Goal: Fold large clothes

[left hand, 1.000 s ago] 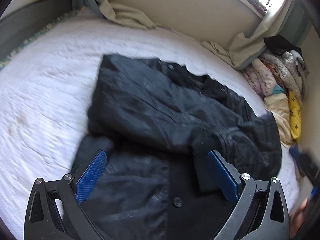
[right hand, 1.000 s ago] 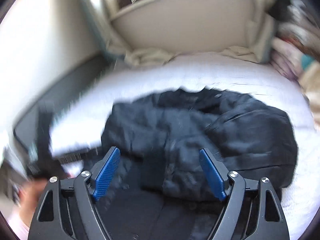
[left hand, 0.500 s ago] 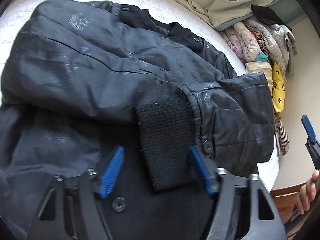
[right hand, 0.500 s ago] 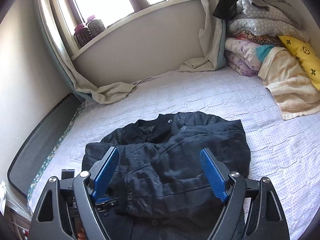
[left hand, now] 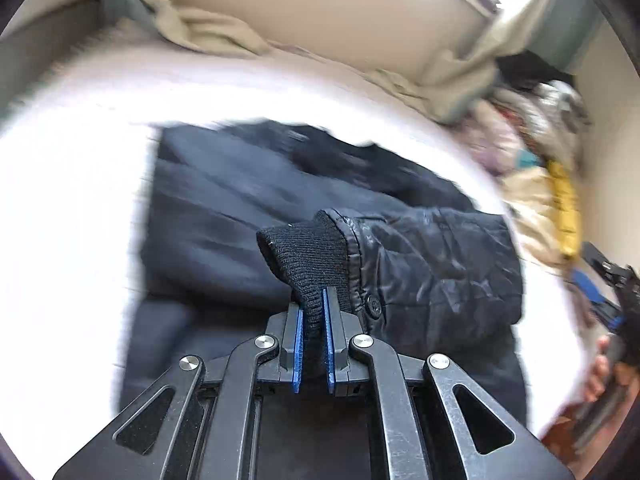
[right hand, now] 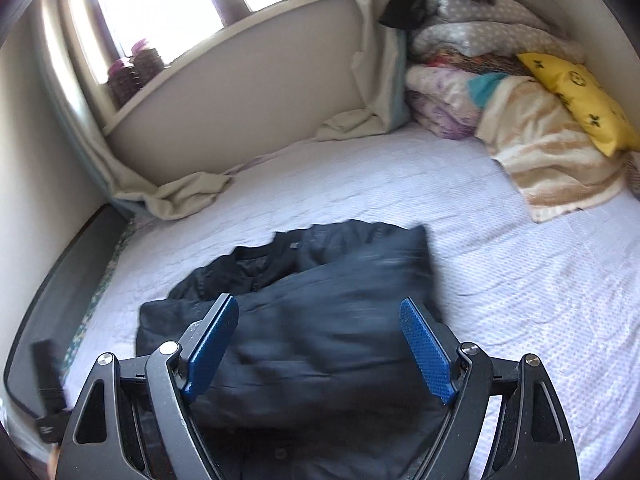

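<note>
A large black jacket (left hand: 224,216) lies on a white bedspread (left hand: 60,208), sleeves folded across its body. My left gripper (left hand: 311,300) is shut on the black knit cuff (left hand: 304,256) of a sleeve and holds it raised above the jacket. The jacket also shows in the right wrist view (right hand: 320,328), blurred. My right gripper (right hand: 320,312) is open and empty above the jacket's near part. It also shows at the right edge of the left wrist view (left hand: 600,280), held by a hand.
A pile of folded blankets and a yellow pillow (right hand: 572,96) sits at the far right of the bed (right hand: 520,264). Beige curtain cloth (right hand: 188,196) bunches along the wall under the window sill. A dark bed frame (right hand: 68,264) runs along the left.
My left gripper has closed on the knit cuff and lifted it. The right gripper has stayed open and shifted a little over the jacket.
</note>
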The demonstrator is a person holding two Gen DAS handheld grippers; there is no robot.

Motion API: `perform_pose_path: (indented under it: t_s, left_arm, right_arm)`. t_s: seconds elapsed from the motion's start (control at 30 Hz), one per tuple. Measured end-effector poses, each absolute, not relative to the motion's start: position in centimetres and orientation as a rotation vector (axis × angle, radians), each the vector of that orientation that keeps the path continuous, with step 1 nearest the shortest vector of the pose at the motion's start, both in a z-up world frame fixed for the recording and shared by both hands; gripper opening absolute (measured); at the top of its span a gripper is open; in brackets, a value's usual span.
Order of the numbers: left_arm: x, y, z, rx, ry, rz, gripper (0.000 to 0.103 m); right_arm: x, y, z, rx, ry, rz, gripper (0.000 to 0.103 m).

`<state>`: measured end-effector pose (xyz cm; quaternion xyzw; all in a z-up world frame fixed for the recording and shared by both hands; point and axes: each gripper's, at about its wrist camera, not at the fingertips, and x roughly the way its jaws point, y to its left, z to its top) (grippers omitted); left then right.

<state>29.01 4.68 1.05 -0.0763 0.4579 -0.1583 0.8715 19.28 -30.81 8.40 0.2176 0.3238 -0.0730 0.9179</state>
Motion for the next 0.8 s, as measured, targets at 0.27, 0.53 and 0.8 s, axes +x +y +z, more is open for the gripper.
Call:
perform_pose_path:
  t_s: [0.27, 0.53, 0.8]
  left_arm:
    - [30.1, 5.4, -3.0, -0.163, 1.097, -0.263, 0.011]
    - [28.4, 6.0, 0.9, -0.001, 0.892, -0.124, 0.051]
    - [30.7, 2.6, -2.5, -0.086, 0.986, -0.271, 0.051]
  right_arm:
    - [19.8, -32.1, 6.4, 0.464, 0.749, -0.233, 0.082]
    - [20.6, -31.3, 6.3, 0.386, 0.766, -0.211, 0.056]
    - [26.4, -27.9, 1.9, 0.237, 0.92, -0.112, 0.023]
